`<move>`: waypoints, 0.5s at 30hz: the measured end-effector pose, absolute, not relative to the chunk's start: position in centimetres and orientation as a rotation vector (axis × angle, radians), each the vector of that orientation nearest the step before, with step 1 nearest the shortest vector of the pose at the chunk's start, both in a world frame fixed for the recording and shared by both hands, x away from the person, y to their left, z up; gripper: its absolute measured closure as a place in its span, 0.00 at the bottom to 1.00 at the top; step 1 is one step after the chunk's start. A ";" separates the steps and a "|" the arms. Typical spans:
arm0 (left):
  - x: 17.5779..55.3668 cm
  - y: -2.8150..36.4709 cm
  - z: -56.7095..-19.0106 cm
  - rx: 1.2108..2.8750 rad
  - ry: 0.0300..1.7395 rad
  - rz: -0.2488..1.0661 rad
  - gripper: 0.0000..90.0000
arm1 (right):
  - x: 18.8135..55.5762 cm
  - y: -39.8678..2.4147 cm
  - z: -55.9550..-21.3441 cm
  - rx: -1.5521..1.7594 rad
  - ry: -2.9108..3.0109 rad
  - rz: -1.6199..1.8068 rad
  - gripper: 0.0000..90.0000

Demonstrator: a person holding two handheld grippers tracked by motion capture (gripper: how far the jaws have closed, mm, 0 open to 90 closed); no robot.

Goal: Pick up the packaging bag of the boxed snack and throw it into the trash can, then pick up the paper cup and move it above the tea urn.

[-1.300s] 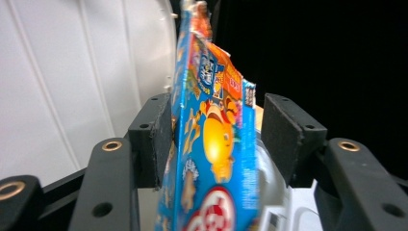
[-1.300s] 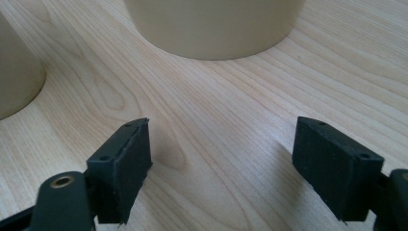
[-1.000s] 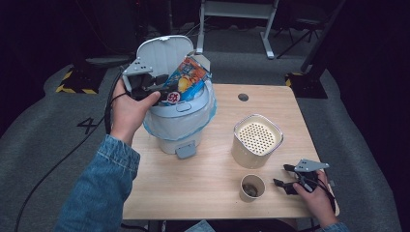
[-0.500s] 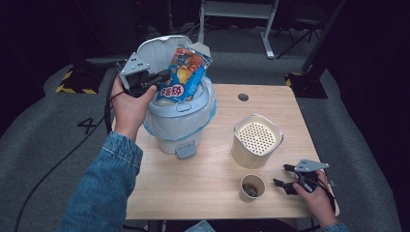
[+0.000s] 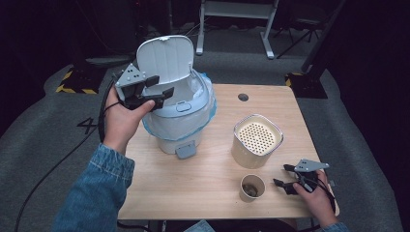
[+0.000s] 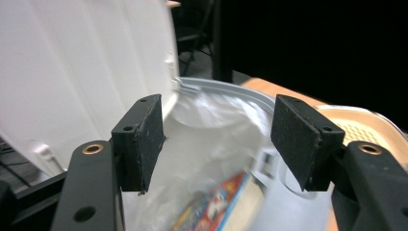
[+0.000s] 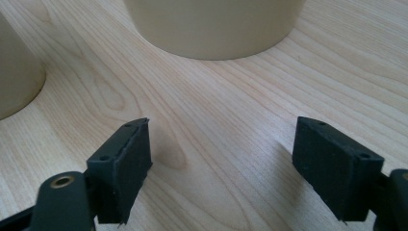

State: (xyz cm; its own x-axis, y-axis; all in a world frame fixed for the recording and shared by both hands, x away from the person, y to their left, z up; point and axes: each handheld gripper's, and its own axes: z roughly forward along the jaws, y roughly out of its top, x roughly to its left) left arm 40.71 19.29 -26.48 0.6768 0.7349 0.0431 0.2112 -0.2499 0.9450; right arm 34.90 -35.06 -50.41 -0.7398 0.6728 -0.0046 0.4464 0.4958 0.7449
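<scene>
A white lidded bin with a pale blue liner stands on the table's left half, its lid tipped up. My left gripper hovers at the bin's left rim; its jaws have just been opening and stand open with nothing between them. A colourful snack packet lies inside the liner below them. At the table's front right corner my right gripper rests open, with bare wood between its jaws.
A beige canister with a perforated top stands right of the bin, also close ahead. A paper cup sits just left of the right gripper. The wooden table has a cable hole at the back.
The snack packet that the left gripper held over the bin has left its jaws and gone into the liner. The left gripper has opened and shifted slightly. The right hand has not moved.
</scene>
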 end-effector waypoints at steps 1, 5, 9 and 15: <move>40.3 19.3 -26.5 1.798 0.739 0.584 0.40 | 34.9 -35.1 -50.4 0.945 2.449 1.092 0.24; 38.8 19.5 -26.7 1.817 0.690 0.535 0.40 | 34.9 -35.1 -50.4 0.944 2.449 1.092 0.24; 37.4 19.9 -27.2 1.855 0.665 0.503 0.39 | 34.9 -35.1 -50.4 0.944 2.449 1.091 0.24; 35.4 20.6 -28.8 1.888 0.644 0.449 0.37 | 34.7 -35.0 -50.4 0.959 2.437 1.071 0.19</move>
